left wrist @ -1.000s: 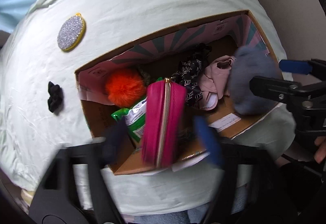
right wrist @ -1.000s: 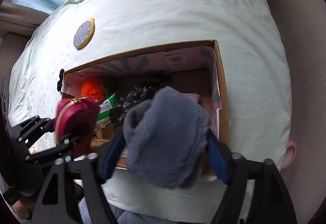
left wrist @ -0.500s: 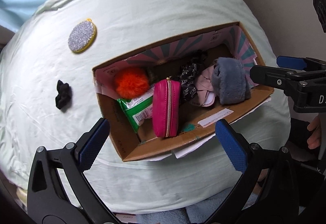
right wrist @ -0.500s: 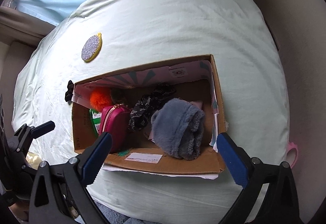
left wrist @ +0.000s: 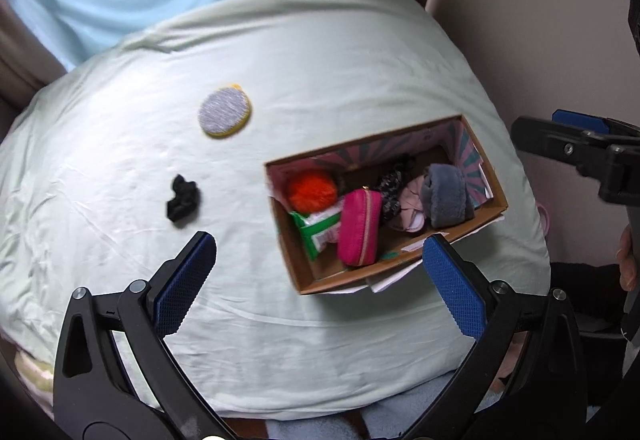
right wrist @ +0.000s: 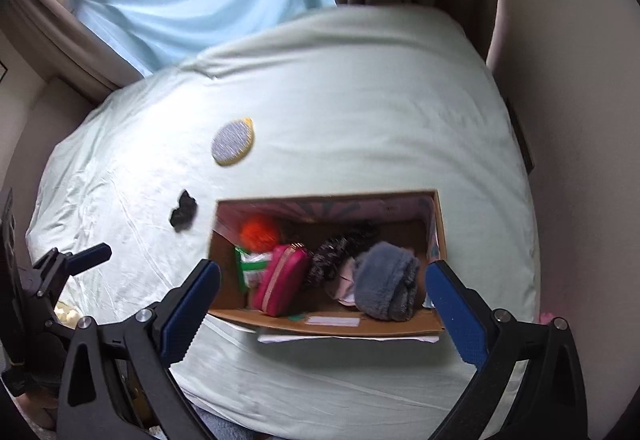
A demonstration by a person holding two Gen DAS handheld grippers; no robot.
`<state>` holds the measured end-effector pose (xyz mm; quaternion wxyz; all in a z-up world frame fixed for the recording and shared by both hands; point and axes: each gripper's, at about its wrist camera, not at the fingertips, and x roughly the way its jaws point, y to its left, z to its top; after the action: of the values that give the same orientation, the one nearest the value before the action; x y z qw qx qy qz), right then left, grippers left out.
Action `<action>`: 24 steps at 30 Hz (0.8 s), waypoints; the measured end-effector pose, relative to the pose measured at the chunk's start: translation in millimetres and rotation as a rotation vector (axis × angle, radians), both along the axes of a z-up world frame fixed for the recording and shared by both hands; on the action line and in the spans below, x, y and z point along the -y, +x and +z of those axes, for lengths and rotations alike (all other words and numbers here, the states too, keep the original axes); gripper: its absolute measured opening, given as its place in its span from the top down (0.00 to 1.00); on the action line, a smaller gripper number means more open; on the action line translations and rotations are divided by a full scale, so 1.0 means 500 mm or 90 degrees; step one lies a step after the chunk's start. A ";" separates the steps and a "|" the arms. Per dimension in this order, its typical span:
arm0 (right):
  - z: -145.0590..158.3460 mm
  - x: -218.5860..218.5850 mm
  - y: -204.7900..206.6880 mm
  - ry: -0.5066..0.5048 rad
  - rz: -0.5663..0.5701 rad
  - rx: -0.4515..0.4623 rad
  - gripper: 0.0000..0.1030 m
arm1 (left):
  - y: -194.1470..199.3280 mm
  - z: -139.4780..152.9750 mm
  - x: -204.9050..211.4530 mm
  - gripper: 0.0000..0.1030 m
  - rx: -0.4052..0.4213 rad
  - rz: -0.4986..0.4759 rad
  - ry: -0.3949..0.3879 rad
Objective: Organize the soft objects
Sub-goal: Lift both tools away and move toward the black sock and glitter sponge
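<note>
Both tongs hang above a bed [right wrist: 360,111] covered with a pale green sheet. The left tongs [left wrist: 320,280] are wide open and nothing is between the blue pads. The right tongs [right wrist: 324,300] are wide open too and hold nothing.

A cardboard box [right wrist: 328,324] lies on the bed. Inside it, from left to right, are an orange pompom [right wrist: 259,232], a green and white packet [right wrist: 250,268], a pink zip pouch [right wrist: 280,280], a dark patterned scrunchie [right wrist: 332,256], a pale pink cloth [right wrist: 346,276] and a grey fluffy piece [right wrist: 386,282].

Outside the box, a black scrunchie [right wrist: 183,215] lies on the sheet near its left end. A round glitter pad with a yellow rim [right wrist: 233,140] lies further away.
</note>
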<state>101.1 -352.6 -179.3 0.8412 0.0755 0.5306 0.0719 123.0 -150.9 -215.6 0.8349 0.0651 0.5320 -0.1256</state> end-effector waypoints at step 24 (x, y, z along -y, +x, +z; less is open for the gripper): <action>0.177 -0.365 -0.090 -0.051 -0.013 0.204 0.01 | -0.083 0.164 -0.475 0.00 0.183 0.129 -0.026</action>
<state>56.0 -170.0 -90.6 0.9181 0.0351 0.3911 0.0535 81.5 86.8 -133.4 0.9118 0.0117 0.4085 -0.0412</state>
